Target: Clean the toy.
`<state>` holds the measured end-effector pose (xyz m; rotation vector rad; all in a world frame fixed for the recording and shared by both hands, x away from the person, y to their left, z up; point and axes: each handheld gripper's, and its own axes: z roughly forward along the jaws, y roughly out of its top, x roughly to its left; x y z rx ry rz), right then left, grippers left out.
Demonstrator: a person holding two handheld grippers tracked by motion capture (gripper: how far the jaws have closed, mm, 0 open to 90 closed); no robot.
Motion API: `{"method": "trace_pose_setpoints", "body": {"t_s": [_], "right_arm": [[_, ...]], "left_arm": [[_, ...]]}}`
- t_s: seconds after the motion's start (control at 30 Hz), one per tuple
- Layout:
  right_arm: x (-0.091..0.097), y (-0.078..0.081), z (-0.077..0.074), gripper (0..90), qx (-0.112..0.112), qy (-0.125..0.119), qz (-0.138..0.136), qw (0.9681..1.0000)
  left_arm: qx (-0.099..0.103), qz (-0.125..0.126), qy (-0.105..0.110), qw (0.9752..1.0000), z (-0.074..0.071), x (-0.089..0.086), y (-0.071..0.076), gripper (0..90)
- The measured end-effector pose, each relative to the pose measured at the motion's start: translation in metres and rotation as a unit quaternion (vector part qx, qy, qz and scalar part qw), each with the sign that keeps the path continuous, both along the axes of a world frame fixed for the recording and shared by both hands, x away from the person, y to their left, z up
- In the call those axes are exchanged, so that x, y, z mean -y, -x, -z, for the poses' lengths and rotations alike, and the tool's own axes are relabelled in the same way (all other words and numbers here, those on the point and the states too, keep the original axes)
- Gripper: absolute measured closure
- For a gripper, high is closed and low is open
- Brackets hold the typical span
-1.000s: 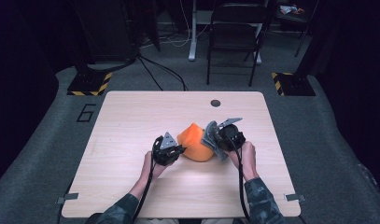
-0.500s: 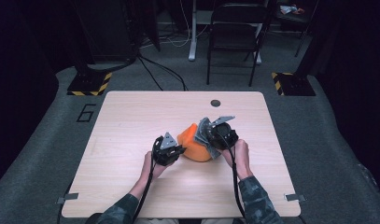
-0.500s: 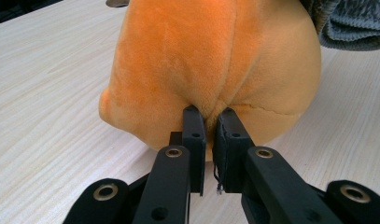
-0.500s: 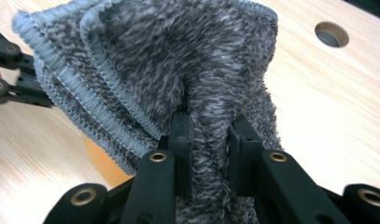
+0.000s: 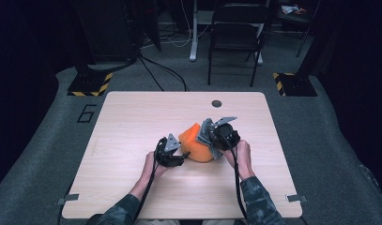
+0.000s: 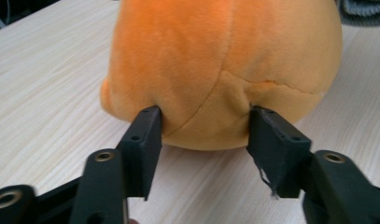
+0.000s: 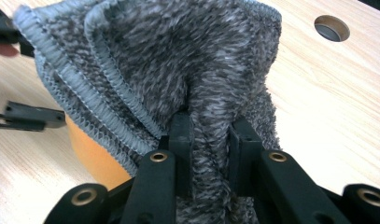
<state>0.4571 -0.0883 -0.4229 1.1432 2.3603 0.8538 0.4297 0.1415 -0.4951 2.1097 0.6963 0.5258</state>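
My left gripper point(image 6: 204, 133) has just been opening its jaws: a moment ago they were nearly together, and now they stand apart with the bulging lower end of the orange plush toy point(image 6: 220, 70) between them, the pads right at its fabric on either side without clamping it, so I count this tool as released. In the high view that left gripper point(image 5: 181, 153) sits at the same spot as before, at the toy's near-left side. My right gripper point(image 7: 210, 140) is clenched on a fold of the grey knitted cloth point(image 7: 178, 70), which bunches up between its jaws and spreads over the toy. From above, the right gripper point(image 5: 209, 140) has drifted slightly toward the left since the first earlier picture, and the cloth point(image 5: 206, 136) drapes against the toy's right side. The toy point(image 5: 196, 143) rests on the wooden table point(image 5: 132, 122), a little nearer my edge than the middle, between my two hands, much where it was.
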Motion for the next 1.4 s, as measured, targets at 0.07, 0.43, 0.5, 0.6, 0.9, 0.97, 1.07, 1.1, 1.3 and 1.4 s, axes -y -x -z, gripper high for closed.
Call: {"method": "trace_pose_setpoints", "body": {"t_s": [0.07, 0.43, 0.5, 0.6, 0.9, 0.97, 1.07, 1.1, 1.3, 1.4], "right_arm": [[-0.001, 0.000, 0.000, 74.6, 0.001, 0.001, -0.001, 1.0000], [0.004, 0.003, -0.004, 74.5, 0.020, -0.013, 0.017, 0.9996], [0.008, 0.003, -0.006, 74.4, 0.021, -0.016, 0.018, 0.9995], [0.011, 0.005, -0.008, 74.4, 0.028, -0.020, 0.021, 0.9992], [0.001, 0.015, -0.027, 74.4, 0.049, -0.024, -0.005, 0.9985], [-0.004, 0.016, -0.029, 74.4, 0.049, -0.023, -0.013, 0.9984], [-0.011, 0.014, -0.024, 74.3, 0.035, -0.012, -0.020, 0.9991], [-0.013, 0.012, -0.021, 74.3, 0.044, -0.007, -0.028, 0.9986], [-0.009, 0.009, -0.013, 74.3, 0.029, -0.006, -0.019, 0.9994], [-0.003, 0.008, -0.008, 74.3, 0.018, -0.009, -0.008, 0.9998]], "left_arm": [[0.004, -0.002, 0.008, 1.0000, 0.001, -0.001, 0.001, 60.0], [-0.018, -0.011, 0.033, 0.9993, -0.008, -0.002, 0.003, 81.3], [-0.022, -0.014, 0.038, 0.9990, -0.010, -0.002, 0.004, 81.5], [-0.033, -0.018, 0.047, 0.9982, -0.013, -0.002, 0.004, 81.7], [-0.046, -0.024, 0.060, 0.9969, -0.021, 0.001, 0.009, 81.5], [-0.048, -0.021, 0.058, 0.9970, -0.022, 0.001, 0.009, 81.5], [-0.049, -0.022, 0.056, 0.9970, -0.021, 0.001, 0.008, 81.4], [-0.051, -0.022, 0.055, 0.9969, -0.020, 0.000, 0.008, 81.4], [-0.055, -0.025, 0.059, 0.9964, -0.018, -0.001, 0.006, 81.2], [-0.056, -0.026, 0.059, 0.9964, -0.017, -0.002, 0.005, 81.0]]}}
